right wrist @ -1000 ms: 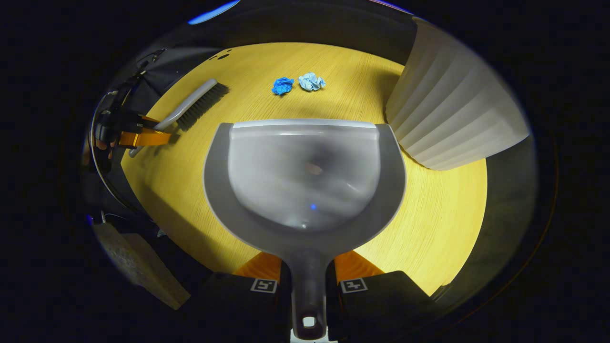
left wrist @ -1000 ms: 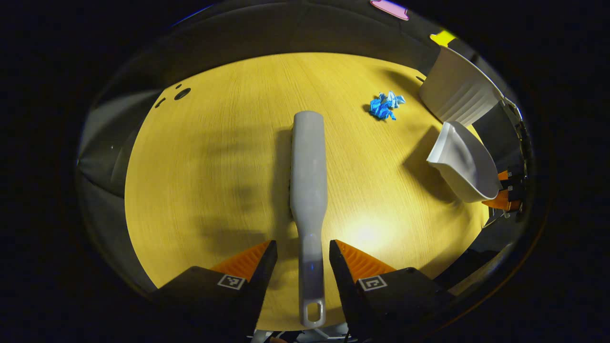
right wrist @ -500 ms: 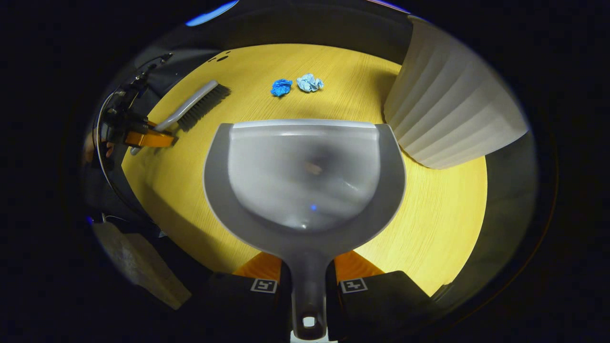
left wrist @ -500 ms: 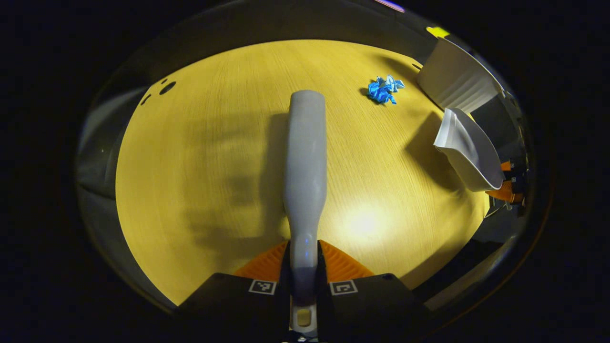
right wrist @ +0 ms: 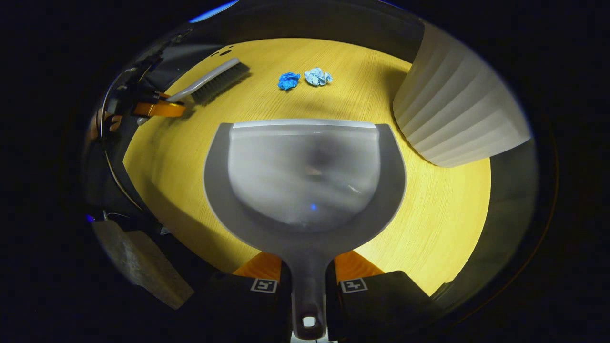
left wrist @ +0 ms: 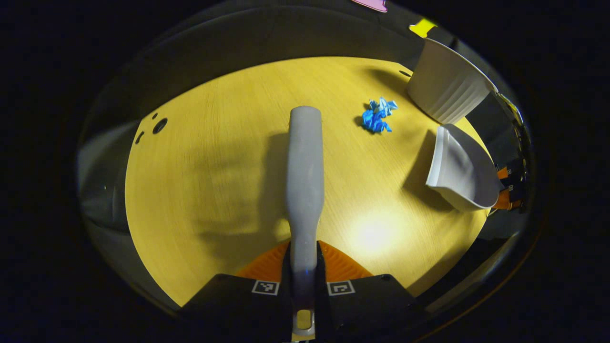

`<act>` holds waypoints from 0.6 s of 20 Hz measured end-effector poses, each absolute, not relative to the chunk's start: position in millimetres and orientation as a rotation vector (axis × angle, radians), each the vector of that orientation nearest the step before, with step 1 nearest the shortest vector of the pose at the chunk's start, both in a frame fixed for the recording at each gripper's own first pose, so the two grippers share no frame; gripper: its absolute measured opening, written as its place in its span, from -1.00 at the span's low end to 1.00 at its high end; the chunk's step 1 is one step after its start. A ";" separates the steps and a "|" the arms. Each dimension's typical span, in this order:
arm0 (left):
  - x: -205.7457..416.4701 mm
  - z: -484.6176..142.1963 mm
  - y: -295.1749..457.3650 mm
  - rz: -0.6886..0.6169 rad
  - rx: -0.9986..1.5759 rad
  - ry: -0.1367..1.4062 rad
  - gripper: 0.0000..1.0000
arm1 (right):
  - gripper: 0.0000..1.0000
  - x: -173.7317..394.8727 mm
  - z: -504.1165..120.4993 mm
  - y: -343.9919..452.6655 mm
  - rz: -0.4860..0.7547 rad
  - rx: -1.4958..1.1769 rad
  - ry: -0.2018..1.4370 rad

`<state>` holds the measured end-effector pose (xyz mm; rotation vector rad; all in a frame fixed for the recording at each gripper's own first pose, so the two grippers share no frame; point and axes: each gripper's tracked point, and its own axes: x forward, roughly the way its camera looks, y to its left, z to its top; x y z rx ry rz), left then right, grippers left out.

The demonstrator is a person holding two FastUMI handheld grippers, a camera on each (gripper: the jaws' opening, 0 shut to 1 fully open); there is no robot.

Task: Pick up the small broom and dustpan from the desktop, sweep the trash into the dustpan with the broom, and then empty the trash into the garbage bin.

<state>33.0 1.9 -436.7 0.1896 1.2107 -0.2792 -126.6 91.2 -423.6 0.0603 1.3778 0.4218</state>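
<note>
In the left gripper view, the left tongs (left wrist: 303, 271) are squeezing the broom (left wrist: 304, 181) handle above the yellow surface (left wrist: 214, 181); the paper trash (left wrist: 375, 116) is lying near the bin (left wrist: 445, 90). In the right gripper view, the right tongs (right wrist: 308, 276) are squeezing the dustpan (right wrist: 305, 181) handle, beside the bin (right wrist: 457, 114).

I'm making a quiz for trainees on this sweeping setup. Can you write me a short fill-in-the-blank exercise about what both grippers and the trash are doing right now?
1. The left gripper is shut on the handle of the ____.
2. The right gripper is shut on the handle of the ____.
3. The two crumpled paper scraps lie on the ____, not in the pan.
4. The ribbed white ____ stands at the table's far right.

Missing words: broom; dustpan; table; bin
</note>
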 end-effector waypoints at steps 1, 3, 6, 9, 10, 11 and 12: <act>45.1 -434.0 -3.1 -0.296 0.199 1.193 -0.55 | -0.34 -125.8 -423.7 92.0 0.422 0.058 1.384; 67.6 -432.6 -18.7 -0.348 0.214 1.158 -0.56 | -0.34 -125.4 -425.1 93.1 0.429 0.051 1.400; 95.5 -440.3 -38.9 -0.429 0.254 1.130 -0.55 | -0.34 -124.9 -431.2 93.8 0.429 0.039 1.426; 115.7 -449.3 -54.3 -0.470 0.289 1.122 -0.56 | -0.34 -121.4 -437.9 94.3 0.423 0.027 1.439; 121.8 -451.5 -59.4 -0.486 0.309 1.117 -0.50 | -0.34 -121.8 -438.4 93.8 0.421 0.020 1.439; 125.3 -453.9 -65.3 -0.505 0.329 1.113 -0.56 | -0.34 -119.3 -439.9 92.7 0.418 0.011 1.433; 129.3 -455.5 -70.0 -0.523 0.352 1.108 -0.56 | -0.34 -118.8 -442.5 91.2 0.412 0.004 1.433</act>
